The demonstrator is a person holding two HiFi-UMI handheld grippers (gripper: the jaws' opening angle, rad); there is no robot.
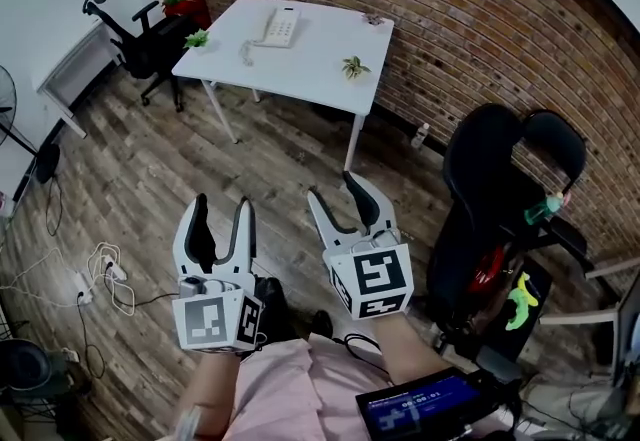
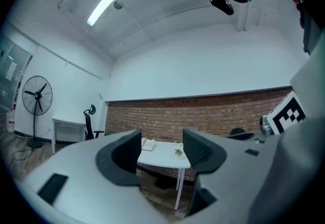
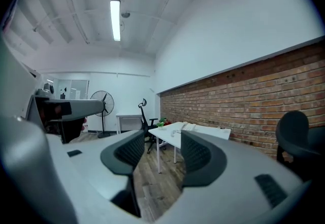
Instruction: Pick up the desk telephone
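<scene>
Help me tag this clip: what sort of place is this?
Probably a small office: a white table carrying a desk telephone stands by a brick wall, with a black office chair beside it.

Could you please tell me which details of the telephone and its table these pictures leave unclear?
- Desk telephone: too small in the head view to read its keys; in the left gripper view a jaw of the left tongs covers part of it.
- Small item at the white table's far corner: too small in the head view to identify.
</scene>
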